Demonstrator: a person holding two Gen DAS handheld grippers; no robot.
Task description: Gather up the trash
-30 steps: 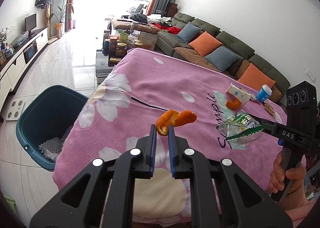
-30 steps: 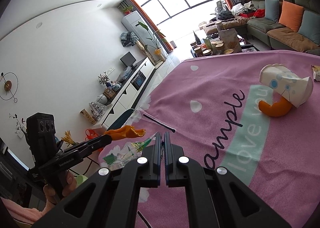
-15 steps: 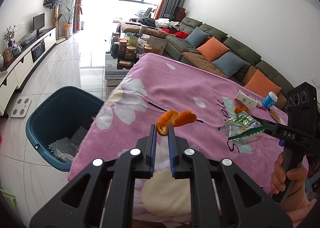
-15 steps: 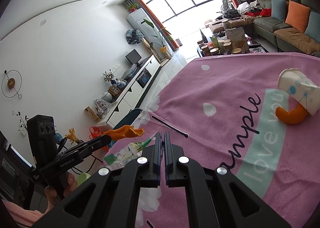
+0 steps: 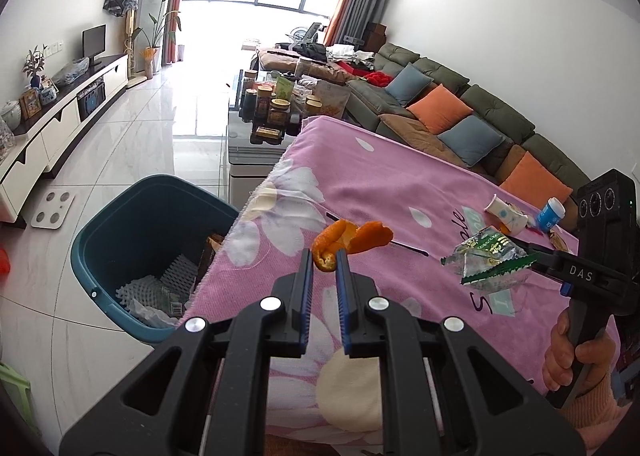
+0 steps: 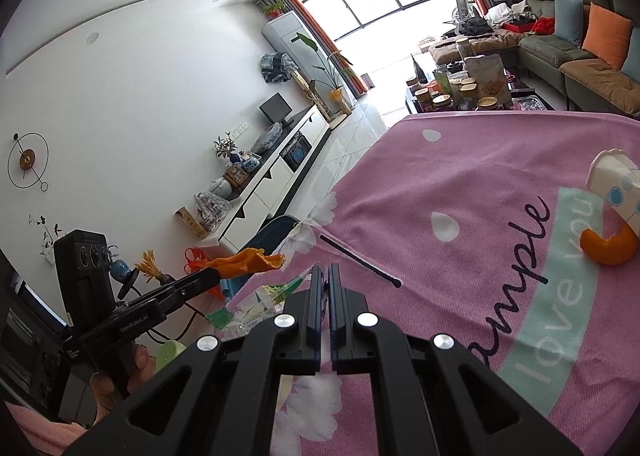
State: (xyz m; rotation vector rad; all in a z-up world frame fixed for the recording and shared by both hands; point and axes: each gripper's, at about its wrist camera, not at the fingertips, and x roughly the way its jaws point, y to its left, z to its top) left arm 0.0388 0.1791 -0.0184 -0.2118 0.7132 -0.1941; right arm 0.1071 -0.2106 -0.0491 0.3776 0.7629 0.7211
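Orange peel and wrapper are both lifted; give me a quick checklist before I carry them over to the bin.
1. Left gripper shut on the orange peel, peel clear of the cloth: ok.
2. Right gripper shut on the clear green-printed wrapper, which hangs above the pink cloth: ok.
3. Teal bin open-topped, on the floor at the cloth's left edge: ok.
4. Room in the bin: ok; white foam netting and scraps cover only the bottom.
5. Firmness of the wrapper grip: cannot tell; only its edge is pinched.
6. Table cleared: not ok; paper cup, another orange peel piece and thin black stick remain.
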